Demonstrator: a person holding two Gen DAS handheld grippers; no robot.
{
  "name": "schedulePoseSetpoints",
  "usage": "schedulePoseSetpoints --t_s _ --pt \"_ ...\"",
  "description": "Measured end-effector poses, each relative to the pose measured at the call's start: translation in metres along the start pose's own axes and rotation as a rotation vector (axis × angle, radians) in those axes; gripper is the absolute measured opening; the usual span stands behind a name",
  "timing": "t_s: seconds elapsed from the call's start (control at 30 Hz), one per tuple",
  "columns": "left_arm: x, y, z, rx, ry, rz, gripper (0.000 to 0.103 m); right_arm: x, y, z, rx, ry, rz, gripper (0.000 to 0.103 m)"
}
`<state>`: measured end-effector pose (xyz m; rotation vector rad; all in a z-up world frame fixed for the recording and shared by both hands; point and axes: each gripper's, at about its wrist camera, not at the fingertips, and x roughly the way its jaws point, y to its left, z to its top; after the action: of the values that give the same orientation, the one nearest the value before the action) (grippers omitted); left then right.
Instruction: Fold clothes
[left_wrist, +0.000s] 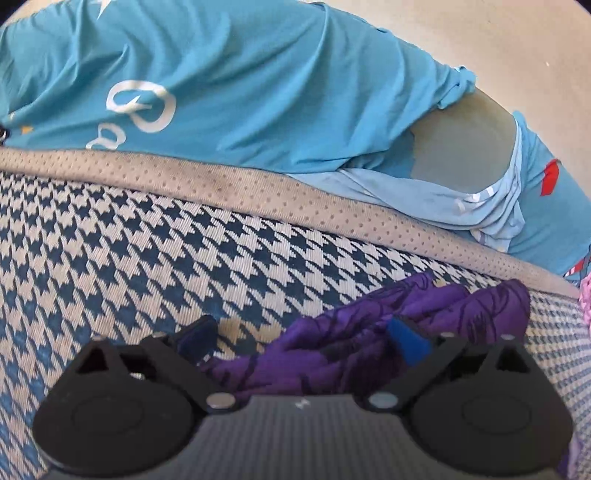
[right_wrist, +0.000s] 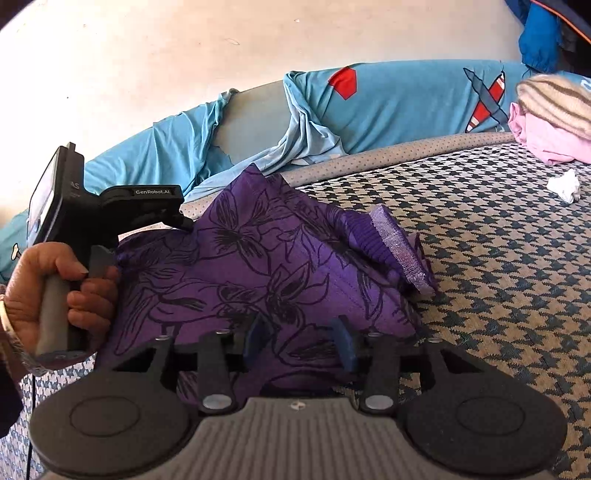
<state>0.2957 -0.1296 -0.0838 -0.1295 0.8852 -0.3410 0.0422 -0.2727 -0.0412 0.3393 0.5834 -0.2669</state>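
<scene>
Houndstooth mattress (right_wrist: 498, 258) with clothes.
Purple floral garment (right_wrist: 266, 266) near; pink clothes (right_wrist: 550, 140) and white wad (right_wrist: 563, 186) far right.

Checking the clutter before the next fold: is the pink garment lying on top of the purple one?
No, the pink garment lies apart from the purple garment.

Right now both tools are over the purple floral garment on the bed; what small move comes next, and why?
Probably lower the left tool and close it on the near edge of the purple garment. Its jaws stand wide open with bunched cloth between them, and the garment is still crumpled, so the fold needs a fresh grip.
</scene>
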Motion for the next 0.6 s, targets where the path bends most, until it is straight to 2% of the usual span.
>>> schedulePoseSetpoints --t_s 0.23,0.37,0.6 --pt "-0.008 -0.004 0.007 0.042 0.017 0.023 0.102 0.003 -0.003 0.001 0.021 0.013 0.01 0.045" --pt "-0.033 -0.002 0.011 0.022 0.018 0.018 0.102 0.0 -0.007 0.004 0.016 0.0 0.029 0.045" --pt "-0.084 -0.002 -0.006 0.07 0.044 0.013 0.102 -0.014 -0.02 0.018 0.05 -0.083 0.055 0.045"
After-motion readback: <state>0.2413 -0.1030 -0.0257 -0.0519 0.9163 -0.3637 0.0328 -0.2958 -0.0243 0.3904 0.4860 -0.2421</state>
